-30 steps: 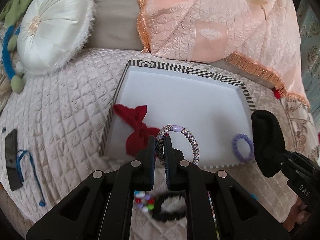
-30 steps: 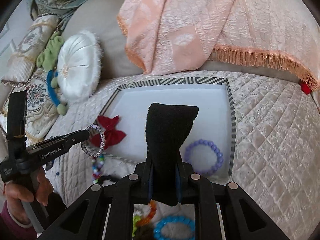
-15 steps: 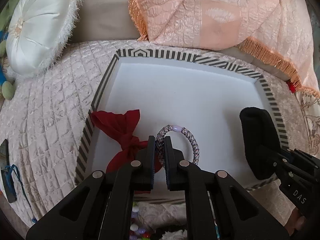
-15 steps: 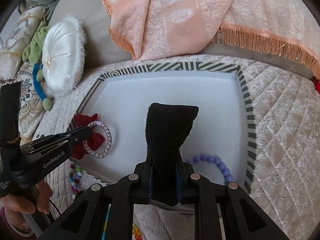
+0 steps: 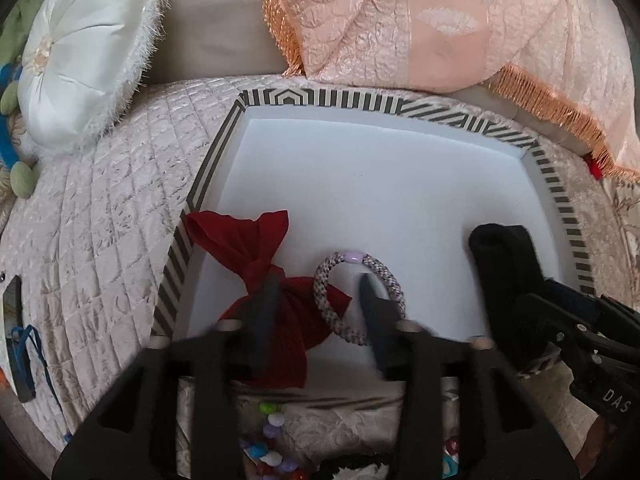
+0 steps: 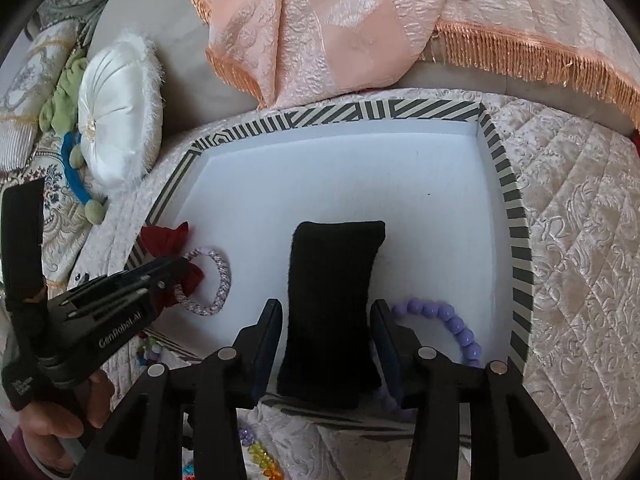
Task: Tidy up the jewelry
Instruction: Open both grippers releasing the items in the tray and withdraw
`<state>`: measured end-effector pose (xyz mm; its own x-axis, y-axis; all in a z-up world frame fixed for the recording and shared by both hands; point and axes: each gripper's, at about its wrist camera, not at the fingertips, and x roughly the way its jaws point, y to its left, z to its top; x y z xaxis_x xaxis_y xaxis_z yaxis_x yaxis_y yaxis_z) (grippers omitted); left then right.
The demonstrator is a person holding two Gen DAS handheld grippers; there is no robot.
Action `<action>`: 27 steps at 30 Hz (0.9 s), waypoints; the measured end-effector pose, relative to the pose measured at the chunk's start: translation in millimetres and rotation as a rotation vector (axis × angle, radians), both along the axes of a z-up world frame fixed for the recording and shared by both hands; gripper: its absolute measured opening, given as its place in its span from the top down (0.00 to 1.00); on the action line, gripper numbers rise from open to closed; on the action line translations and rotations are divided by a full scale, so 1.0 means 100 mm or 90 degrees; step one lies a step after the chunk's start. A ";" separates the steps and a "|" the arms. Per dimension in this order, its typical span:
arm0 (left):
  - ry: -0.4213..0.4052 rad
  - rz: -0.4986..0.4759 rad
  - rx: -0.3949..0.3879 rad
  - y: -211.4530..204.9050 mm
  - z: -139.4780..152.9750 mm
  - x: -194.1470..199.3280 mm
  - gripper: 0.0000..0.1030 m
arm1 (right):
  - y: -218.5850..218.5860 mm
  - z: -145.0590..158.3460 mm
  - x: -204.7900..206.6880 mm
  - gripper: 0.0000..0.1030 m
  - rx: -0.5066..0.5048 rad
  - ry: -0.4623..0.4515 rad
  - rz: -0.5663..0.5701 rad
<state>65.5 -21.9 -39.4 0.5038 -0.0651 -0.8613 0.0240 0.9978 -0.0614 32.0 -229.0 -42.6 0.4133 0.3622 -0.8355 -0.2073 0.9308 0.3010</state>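
A white tray with a striped rim [image 5: 560, 208] [image 6: 516, 240] lies on a quilted cover. My left gripper [image 5: 322, 300] is low over its near left corner and its jaws are opening. The braided pink bracelet [image 5: 384, 276] [image 6: 220, 276] lies free on the tray floor, partly over a red bow [image 5: 256, 248] [image 6: 164, 238]. One side of the ring sits between the parted fingers. My right gripper [image 6: 326, 320] is opening too. The black velvet cushion [image 6: 336, 280] [image 5: 504, 264] rests on the tray between its fingers, unpressed. A purple bead bracelet [image 6: 456, 324] lies just right of the cushion.
A round white pillow [image 5: 84, 52] and a peach fringed cloth [image 5: 440, 28] lie behind the tray. Loose coloured beads [image 5: 272, 432] sit on the cover just before the tray's near rim. A dark phone with a blue cord [image 5: 20, 344] lies far left.
Both grippers came down into the tray and their jaws parted. The left let go of the braided bracelet. The right let go of the black cushion, which now rests on the tray.
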 end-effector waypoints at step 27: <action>-0.103 0.016 0.042 0.13 0.45 -1.10 0.53 | -0.03 0.49 -0.99 0.56 -0.054 -0.085 -0.033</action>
